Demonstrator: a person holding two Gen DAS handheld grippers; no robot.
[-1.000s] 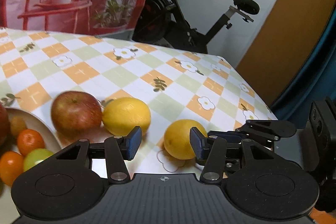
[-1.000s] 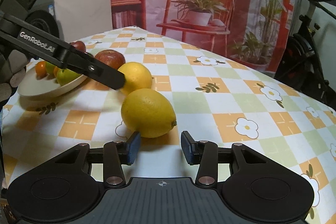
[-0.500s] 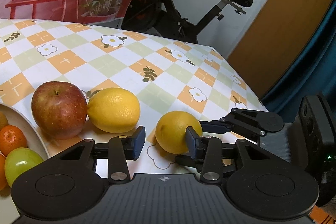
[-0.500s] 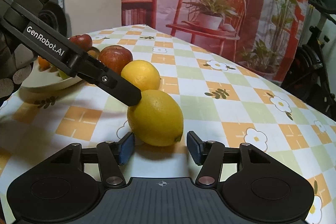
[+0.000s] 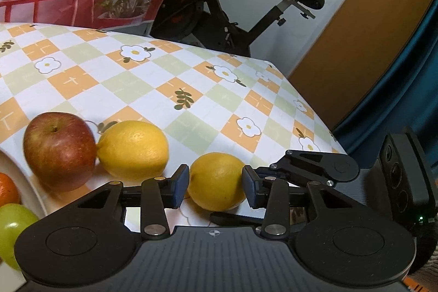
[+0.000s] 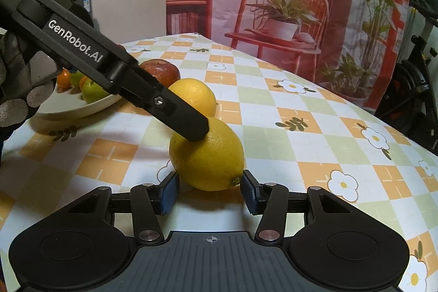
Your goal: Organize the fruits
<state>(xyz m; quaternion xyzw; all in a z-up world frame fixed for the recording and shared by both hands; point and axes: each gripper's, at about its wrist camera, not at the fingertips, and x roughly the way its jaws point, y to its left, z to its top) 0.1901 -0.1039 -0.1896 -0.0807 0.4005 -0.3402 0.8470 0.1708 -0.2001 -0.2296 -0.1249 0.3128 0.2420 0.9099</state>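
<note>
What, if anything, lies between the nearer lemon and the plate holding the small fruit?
The second lemon and the red apple lie in a row between the nearer lemon and the plate, with the apple right beside its rim.

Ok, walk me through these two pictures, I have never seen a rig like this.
There is no robot here. A person carries a hand-held gripper in each hand, and each has a camera looking along its two fingers. One picture comes from the left hand-held gripper, the other from the right hand-held gripper. On the checked tablecloth lie a red apple, a far lemon, a near lemon and a plate of small fruit. Both hand-held grippers straddle the near lemon, and the right one's jaws are closing around it. I cannot tell whether either presses it yet.
</note>
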